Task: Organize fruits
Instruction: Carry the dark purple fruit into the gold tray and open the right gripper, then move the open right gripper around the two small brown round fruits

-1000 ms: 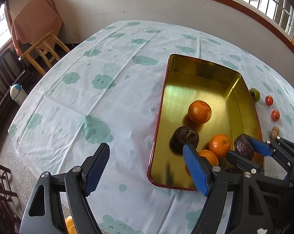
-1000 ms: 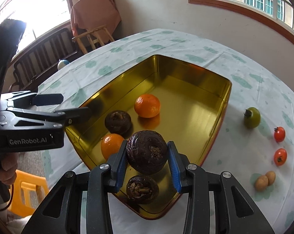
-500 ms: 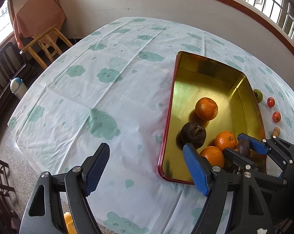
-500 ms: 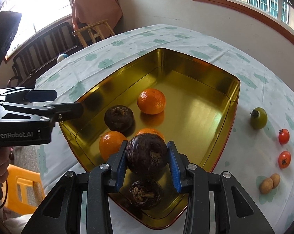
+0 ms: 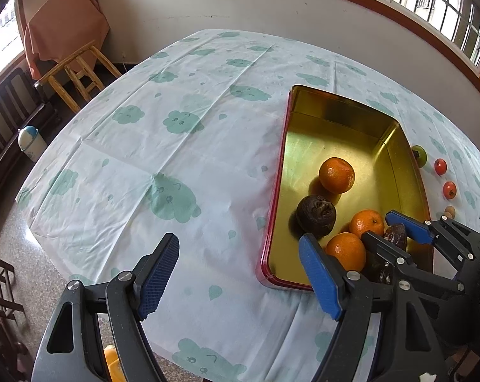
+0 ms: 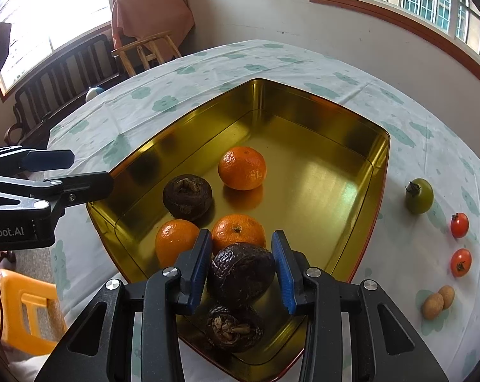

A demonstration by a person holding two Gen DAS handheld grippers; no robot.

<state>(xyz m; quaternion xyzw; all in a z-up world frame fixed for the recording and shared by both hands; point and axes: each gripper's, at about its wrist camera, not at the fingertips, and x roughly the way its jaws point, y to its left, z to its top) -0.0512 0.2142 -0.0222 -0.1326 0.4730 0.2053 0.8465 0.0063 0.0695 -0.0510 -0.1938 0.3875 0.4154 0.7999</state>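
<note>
From my left wrist, my left gripper (image 5: 236, 277) hangs spread wide over the tablecloth (image 5: 182, 146), pinching nothing, just outside the red rim of the gold tray (image 5: 342, 121). Across the tray I see my right gripper (image 5: 389, 232) low at the near corner, with a dark fruit partly hidden between its fingers.

From my right wrist, the jaws pinch a wrinkled dark fruit (image 6: 241, 270) on both sides, above the tray's near corner. Directly under it lies another dark fruit (image 6: 233, 328); 2 oranges (image 6: 238, 230) sit just beyond, touching or nearly so. A 3rd dark fruit (image 6: 187, 195) and a 3rd orange (image 6: 242, 167) lie farther in.

I judge I should set this one down on bare gold floor, not on its neighbour, then spread the jaws gently so it doesn't roll. The crowded corner is the obstacle.

Outside, on the cloth: a green tomato (image 6: 419, 195), 2 red tomatoes (image 6: 459, 224), 2 small brown fruits (image 6: 437, 300).
</note>
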